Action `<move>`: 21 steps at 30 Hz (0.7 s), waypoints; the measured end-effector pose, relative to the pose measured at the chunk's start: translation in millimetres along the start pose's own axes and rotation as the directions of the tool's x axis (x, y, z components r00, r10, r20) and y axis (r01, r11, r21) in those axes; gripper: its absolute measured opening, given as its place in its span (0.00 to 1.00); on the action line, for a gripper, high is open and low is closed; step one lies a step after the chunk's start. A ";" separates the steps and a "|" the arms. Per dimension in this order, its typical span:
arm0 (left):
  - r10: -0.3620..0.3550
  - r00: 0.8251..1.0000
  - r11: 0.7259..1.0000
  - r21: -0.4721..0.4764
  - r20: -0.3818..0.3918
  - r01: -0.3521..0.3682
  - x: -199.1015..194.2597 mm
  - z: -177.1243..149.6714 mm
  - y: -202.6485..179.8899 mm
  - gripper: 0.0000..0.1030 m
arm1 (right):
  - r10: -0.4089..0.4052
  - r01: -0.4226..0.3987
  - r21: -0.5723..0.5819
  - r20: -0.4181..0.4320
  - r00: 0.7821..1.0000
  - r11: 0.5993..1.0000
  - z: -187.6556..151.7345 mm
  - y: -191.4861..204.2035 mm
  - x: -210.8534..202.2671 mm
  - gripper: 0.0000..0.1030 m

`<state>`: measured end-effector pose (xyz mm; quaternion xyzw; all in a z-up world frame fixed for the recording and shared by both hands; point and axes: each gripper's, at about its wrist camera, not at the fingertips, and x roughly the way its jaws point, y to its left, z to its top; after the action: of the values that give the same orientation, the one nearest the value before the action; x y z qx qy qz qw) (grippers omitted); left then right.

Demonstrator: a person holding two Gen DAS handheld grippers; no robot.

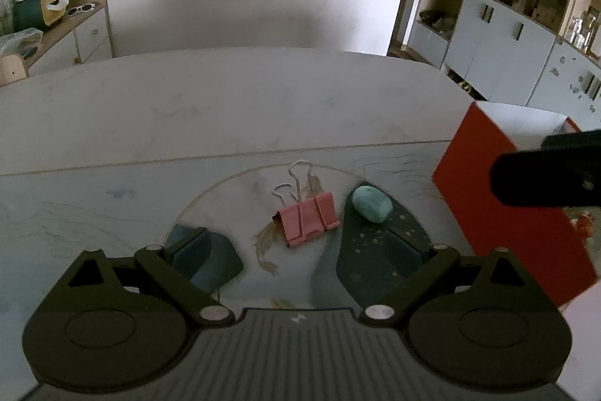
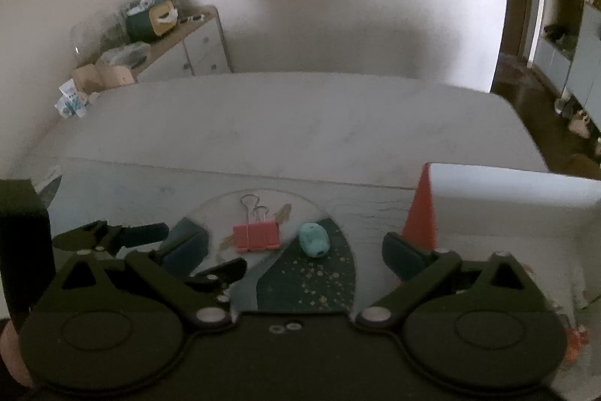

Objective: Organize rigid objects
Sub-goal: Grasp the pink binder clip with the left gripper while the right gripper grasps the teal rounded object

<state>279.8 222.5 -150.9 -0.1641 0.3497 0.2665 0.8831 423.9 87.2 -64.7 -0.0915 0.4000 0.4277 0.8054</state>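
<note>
A pink binder clip (image 1: 308, 217) lies on a round glass-like plate (image 1: 225, 198), wire handles pointing away from me. A teal pebble-shaped piece (image 1: 372, 207) rests just right of it on the plate's dark speckled part. My left gripper (image 1: 304, 250) is open, with the clip just ahead between its fingers and untouched. The right wrist view shows the same clip (image 2: 257, 235), teal piece (image 2: 313, 239) and plate (image 2: 300, 288). My right gripper (image 2: 295, 252) is open above the plate's near side, holding nothing. The left gripper's black fingers (image 2: 225, 269) reach in from the left.
A red box with a white top (image 1: 488, 198) (image 2: 422, 213) stands close on the right of the plate. The pale table (image 1: 244, 100) runs on behind. A low cabinet (image 1: 86, 36) with clutter stands at the back left, and shelves (image 1: 518, 25) at the right.
</note>
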 end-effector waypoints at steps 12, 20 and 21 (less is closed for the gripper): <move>0.046 0.999 0.998 -0.038 0.002 -0.046 40.1 2.2 -3.0 0.95 | -0.060 0.059 -0.010 -0.128 0.990 0.998 16.9 -2.5 60.0 0.80; 0.080 0.997 0.990 -0.113 -0.019 -0.082 56.9 -0.9 -2.5 0.95 | -0.084 0.079 -0.030 -0.208 0.974 0.996 18.6 -0.3 90.7 0.70; 0.083 0.996 0.989 -0.121 -0.020 -0.085 58.2 -1.2 -3.0 0.95 | -0.085 0.081 -0.028 -0.214 0.973 0.996 18.3 -1.3 93.8 0.69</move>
<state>316.6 240.2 -192.5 -0.2047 0.3459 0.3232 0.8567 464.8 153.1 -120.6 -0.1617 0.4766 0.3850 0.7736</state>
